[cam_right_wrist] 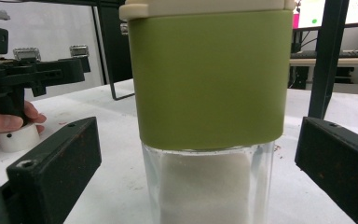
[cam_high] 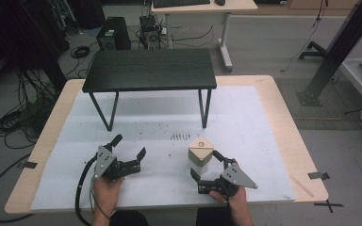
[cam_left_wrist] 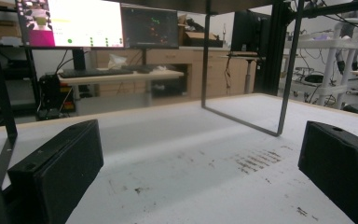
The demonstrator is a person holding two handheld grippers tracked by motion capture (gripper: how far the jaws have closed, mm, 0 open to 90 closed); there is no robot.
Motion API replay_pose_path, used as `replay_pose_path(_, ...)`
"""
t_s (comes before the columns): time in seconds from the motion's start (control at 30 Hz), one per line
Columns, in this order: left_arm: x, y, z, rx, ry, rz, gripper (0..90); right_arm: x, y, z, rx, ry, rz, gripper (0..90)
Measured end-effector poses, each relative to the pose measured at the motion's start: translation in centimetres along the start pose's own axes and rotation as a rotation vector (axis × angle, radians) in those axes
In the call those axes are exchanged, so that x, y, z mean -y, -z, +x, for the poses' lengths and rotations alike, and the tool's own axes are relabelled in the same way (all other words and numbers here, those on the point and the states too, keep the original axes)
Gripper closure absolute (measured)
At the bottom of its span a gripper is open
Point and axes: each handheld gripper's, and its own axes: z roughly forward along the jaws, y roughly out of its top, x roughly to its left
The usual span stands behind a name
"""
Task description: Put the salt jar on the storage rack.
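A clear jar (cam_high: 201, 155) with a green band, a tan lid and white powder inside stands on the white mat, right of centre. My right gripper (cam_high: 206, 165) is open with its jaws on either side of the jar, not touching it. In the right gripper view the jar (cam_right_wrist: 209, 93) stands close up between the two black jaws, with gaps on both sides. My left gripper (cam_high: 129, 147) is open over bare mat at the left, with nothing between its jaws. The right gripper view also shows the left gripper (cam_right_wrist: 42, 70) at far left, held by a hand.
A small black bench (cam_high: 150, 70) with thin metal legs stands on the far half of the mat (cam_high: 245, 117). Dark scuff marks (cam_high: 180, 137) lie in front of it. The wooden table edge (cam_high: 306, 165) runs along the right. Desks, cables and a computer sit on the floor beyond.
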Motion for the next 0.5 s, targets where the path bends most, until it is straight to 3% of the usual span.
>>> replay_pose_path(0.5,0.0,0.0,0.01,0.0,-0.001,0.0,0.3,-0.05,-0.94,0.0,0.006,-0.003,0.011,0.0)
